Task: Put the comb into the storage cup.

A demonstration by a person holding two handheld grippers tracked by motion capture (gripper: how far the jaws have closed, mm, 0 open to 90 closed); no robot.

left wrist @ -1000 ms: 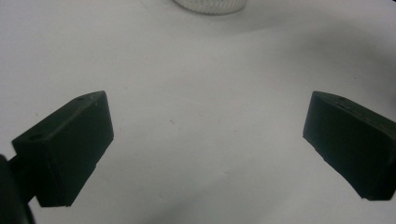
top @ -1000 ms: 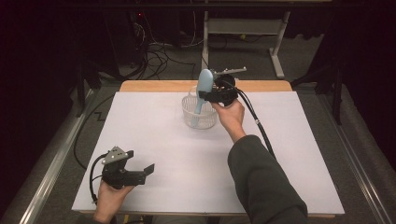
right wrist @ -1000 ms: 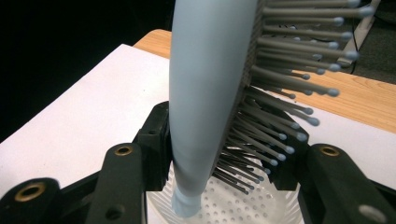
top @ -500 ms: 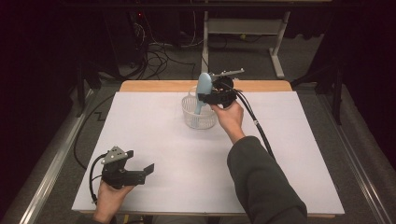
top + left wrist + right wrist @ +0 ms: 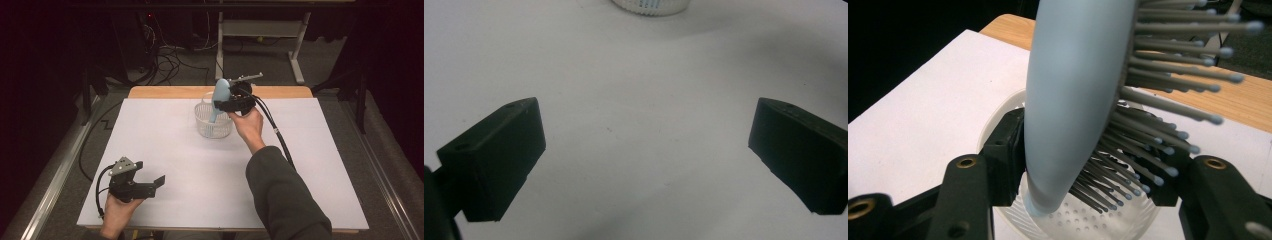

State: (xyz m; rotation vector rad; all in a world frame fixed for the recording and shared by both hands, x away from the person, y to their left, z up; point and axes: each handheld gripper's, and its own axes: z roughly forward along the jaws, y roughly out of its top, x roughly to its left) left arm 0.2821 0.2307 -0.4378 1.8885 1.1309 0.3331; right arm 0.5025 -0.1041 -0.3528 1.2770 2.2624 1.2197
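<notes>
- A pale blue hairbrush (image 5: 1073, 95) stands nearly upright between the jaws of the right tool (image 5: 1088, 175), its handle end pointing down into a round white basket (image 5: 212, 122).
- In the right tool's own view, the brush's smooth back lies against the left jaw, while its grey bristles fan out toward the right jaw. Whether that jaw's pad presses on the bristles cannot be told.
- The jaws of this tool have just been opening, with the brush between them. They stand only partly apart.
- The tip of the handle reaches down near the perforated floor of the basket.
- The basket sits on the white table (image 5: 165, 145), toward its far edge and near the middle.
- From above, the right hand (image 5: 247, 125) is stretched forward over the table, sleeve trailing back toward the near edge. It holds the right tool just beside and above the basket's rim.
- The left tool (image 5: 150, 186) rests low at the near left corner of the table, held in the left hand (image 5: 117, 210).
- Its jaws are spread wide with nothing between them, pointing across the bare table toward the basket, well apart from it.
</notes>
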